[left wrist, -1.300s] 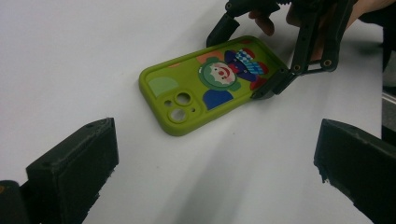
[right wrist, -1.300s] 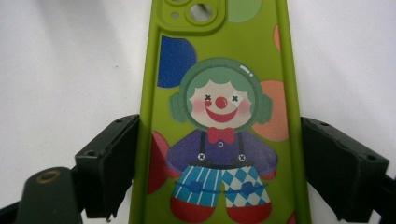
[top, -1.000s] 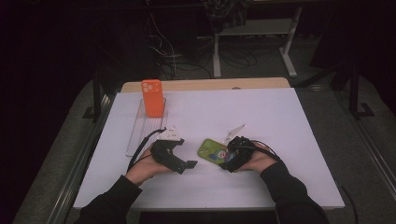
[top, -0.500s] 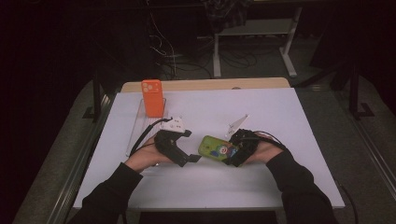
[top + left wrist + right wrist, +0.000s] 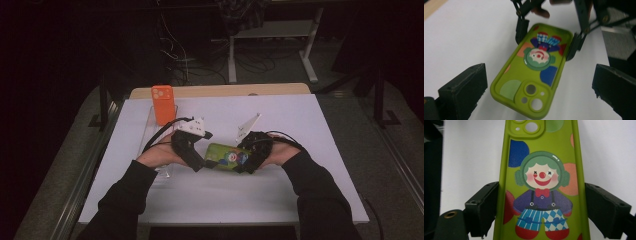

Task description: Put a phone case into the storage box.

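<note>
My right gripper (image 5: 246,161) has the green case (image 5: 226,155) clamped across its width, jaws on both long edges at the clown's waist; case is off the table (image 5: 320,150), held roughly level between my two hands. Case: lime-green phone case, back side up, cartoon clown with green hair, red nose, purple shirt, blue-and-white checked trousers, coloured blobs around it, and a raised camera block with three cut-outs at the end pointing away from my right gripper toward the left one. My left gripper (image 5: 200,162) sits at that camera end, jaws spread wide on either side of it, pads not touching the case in the left gripper view. Beyond my left gripper, a clear stand (image 5: 152,131) holds an orange phone (image 5: 163,104) upright, camera side facing me. Whether anything else is in the stand I can't tell. Past the table's far edge: a wooden strip (image 5: 225,90), then cables and a frame on the floor. Nothing between the two grippers besides the case.
</note>
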Motion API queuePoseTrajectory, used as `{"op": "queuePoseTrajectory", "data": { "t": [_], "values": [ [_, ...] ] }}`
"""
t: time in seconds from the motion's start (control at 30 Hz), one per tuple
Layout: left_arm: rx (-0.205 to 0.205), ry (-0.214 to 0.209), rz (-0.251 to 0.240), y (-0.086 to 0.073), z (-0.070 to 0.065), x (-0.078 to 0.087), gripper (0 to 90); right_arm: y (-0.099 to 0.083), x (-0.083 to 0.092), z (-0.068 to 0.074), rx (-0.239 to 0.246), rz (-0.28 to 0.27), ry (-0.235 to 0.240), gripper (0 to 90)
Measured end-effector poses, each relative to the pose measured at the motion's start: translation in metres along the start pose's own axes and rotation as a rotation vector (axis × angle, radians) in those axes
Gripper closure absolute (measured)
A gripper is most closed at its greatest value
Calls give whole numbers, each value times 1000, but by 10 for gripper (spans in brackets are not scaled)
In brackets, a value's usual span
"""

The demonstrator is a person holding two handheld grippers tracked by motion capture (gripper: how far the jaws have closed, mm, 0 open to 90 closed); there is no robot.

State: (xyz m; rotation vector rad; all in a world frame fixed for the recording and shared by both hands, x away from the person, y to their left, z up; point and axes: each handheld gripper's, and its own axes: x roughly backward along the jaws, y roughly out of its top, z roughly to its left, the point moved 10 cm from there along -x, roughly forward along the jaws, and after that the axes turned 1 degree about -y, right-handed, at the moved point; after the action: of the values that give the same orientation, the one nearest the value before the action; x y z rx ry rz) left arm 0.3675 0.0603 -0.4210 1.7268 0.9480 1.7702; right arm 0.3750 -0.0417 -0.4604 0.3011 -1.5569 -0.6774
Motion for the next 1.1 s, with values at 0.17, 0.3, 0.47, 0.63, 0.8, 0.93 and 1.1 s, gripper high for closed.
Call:
{"op": "queuePoseTrajectory", "data": {
  "t": [0.17, 0.3, 0.47, 0.63, 0.8, 0.93, 1.1],
  "values": [
    [-24, -28, 21, -5, -3, -5, 0, 0, -4, 10, 15, 18, 45, 149],
    [-60, -68, 39, -6, -11, -9, 0, 2, -7, 15, 45, 10, 70, 149],
    [-83, -88, 74, -9, -17, -15, 0, 6, -7, 24, 52, 19, 85, 149],
    [-100, -107, 115, -14, -23, -22, 0, 12, -6, 28, 89, 23, 79, 149],
    [-102, -110, 142, -18, -25, -25, 0, 16, -6, 32, 115, 22, 76, 149],
    [-97, -120, 155, -19, -27, -28, 15, 17, -5, 35, 128, 21, 76, 148],
    [-101, -126, 180, -23, -28, -31, 60, 19, -4, 37, 132, 18, 77, 149]
  ]
}}
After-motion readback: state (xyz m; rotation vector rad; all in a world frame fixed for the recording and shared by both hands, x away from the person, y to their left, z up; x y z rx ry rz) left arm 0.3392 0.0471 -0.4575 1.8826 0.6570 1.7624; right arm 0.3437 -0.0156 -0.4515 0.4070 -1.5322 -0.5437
